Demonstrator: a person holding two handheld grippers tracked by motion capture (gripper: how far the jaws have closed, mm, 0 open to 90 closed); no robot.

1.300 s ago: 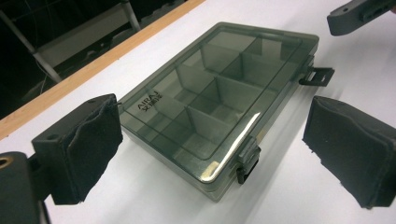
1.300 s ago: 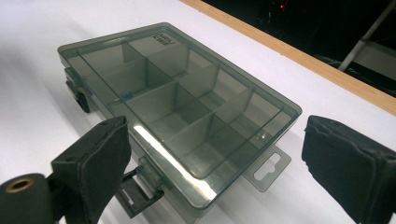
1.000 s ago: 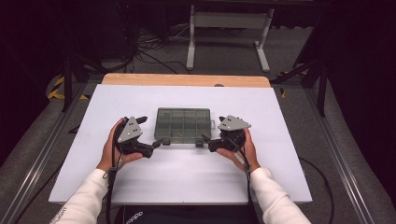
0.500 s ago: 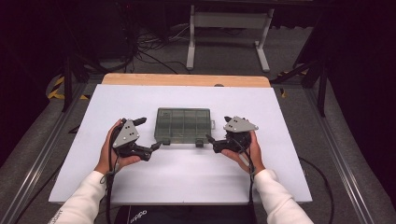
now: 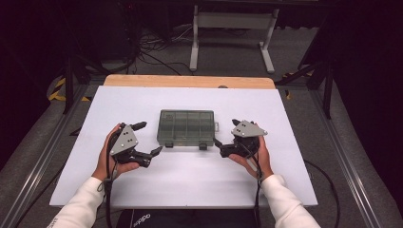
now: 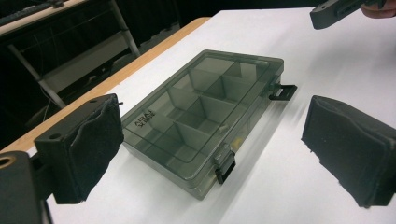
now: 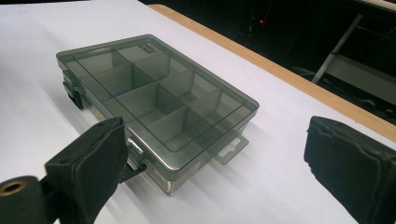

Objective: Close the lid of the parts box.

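From the high view, a smoky transparent compartment box (image 5: 186,128) is lying flat and closed near the middle of the white table (image 5: 142,102), its two dark latches facing the person. The left gripper (image 5: 145,139) is sitting just beside the box's left end, its jaws standing wide apart and clear of the box. The right gripper (image 5: 219,147) is sitting just off the box's near right corner; its jaws are pointing toward the box, and how far apart they stand is hard to read here.

In the left gripper view, the box (image 6: 205,112) is lying ahead between the two black padded jaws, which are spread wide and touching nothing. A latch (image 6: 226,169) is hanging at the near edge, a second one (image 6: 282,90) farther along. The other gripper's tip is showing at the top right.

In the right gripper view, the box (image 7: 159,100) is lying ahead and to the left, with its near corner just by the left jaw; whether they are touching I cannot tell. The jaws are gaping wide, holding nothing. A clear hang tab (image 7: 229,148) is jutting from the box's end.
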